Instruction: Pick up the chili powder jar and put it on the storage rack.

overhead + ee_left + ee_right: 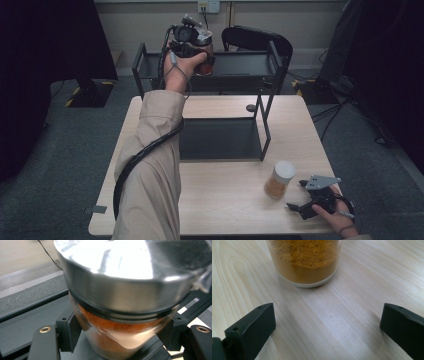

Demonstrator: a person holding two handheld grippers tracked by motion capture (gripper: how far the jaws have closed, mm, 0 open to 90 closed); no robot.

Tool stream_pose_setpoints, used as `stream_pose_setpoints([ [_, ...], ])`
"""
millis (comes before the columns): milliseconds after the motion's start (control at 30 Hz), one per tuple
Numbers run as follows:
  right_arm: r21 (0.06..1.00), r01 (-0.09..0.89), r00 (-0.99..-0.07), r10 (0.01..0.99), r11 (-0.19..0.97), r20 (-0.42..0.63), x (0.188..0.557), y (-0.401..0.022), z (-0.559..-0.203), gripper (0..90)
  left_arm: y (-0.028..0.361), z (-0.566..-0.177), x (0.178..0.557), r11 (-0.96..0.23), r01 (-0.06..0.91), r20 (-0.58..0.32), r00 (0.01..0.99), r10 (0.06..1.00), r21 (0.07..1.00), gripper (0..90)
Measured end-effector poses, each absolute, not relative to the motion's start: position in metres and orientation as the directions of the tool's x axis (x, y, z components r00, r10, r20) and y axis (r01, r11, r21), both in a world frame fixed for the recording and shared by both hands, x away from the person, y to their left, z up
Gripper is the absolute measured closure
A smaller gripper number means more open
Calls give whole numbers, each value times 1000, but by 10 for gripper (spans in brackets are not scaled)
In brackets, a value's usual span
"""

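The outstretched left arm holds the left gripper [199, 52] over the black shelf's top tier [240, 65], clamped on a steel-lidded jar of orange powder [117, 327], while the right gripper [306, 196] rests spread beside the yellow spice jar [279, 180] on the table [225, 200].

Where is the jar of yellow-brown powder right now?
In the high view the jar of yellow-brown powder stands on the table at front right, just left of the open right gripper.

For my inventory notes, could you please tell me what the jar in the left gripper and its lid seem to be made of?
The jar looks like clear glass or plastic: the orange powder shows through its wall. Its lid looks like brushed metal, with bright reflections and a dark ring beneath its rim.
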State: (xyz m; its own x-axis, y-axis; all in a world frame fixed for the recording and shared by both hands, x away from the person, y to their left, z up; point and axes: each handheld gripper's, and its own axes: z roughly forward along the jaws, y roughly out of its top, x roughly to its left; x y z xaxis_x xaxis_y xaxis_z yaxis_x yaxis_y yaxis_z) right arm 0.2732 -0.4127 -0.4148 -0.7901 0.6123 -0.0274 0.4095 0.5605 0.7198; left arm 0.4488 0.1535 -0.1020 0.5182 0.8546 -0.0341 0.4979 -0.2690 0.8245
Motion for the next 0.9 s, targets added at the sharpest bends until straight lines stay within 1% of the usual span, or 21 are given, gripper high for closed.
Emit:
stream_pose_setpoints([
  [133, 720, 408, -791, 611, 561, -29, 273, -413, -415, 0, 150, -104, 447, -284, 482, -9, 518, 855, 829, 301],
  [467, 720, 408, -791, 611, 562, -29, 273, -413, -415, 0, 152, -108, 445, -259, 485, -28, 508, 861, 835, 292],
  [500, 720, 408, -791, 611, 562, -29, 273, -413, -415, 0, 151, -109, 444, -254, 491, -28, 497, 868, 834, 266],
  [567, 720, 407, -791, 611, 562, -30, 273, -413, -415, 0, 151, -110, 441, -233, 501, -35, 468, 883, 834, 175],
  [667, 720, 407, -791, 611, 562, -30, 273, -413, -415, 0, 153, -113, 438, -218, 506, -46, 458, 888, 835, 106],
  [900, 721, 408, -791, 612, 561, -29, 273, -413, -415, 0, 159, -116, 423, -194, 493, -62, 456, 888, 848, 63],
])
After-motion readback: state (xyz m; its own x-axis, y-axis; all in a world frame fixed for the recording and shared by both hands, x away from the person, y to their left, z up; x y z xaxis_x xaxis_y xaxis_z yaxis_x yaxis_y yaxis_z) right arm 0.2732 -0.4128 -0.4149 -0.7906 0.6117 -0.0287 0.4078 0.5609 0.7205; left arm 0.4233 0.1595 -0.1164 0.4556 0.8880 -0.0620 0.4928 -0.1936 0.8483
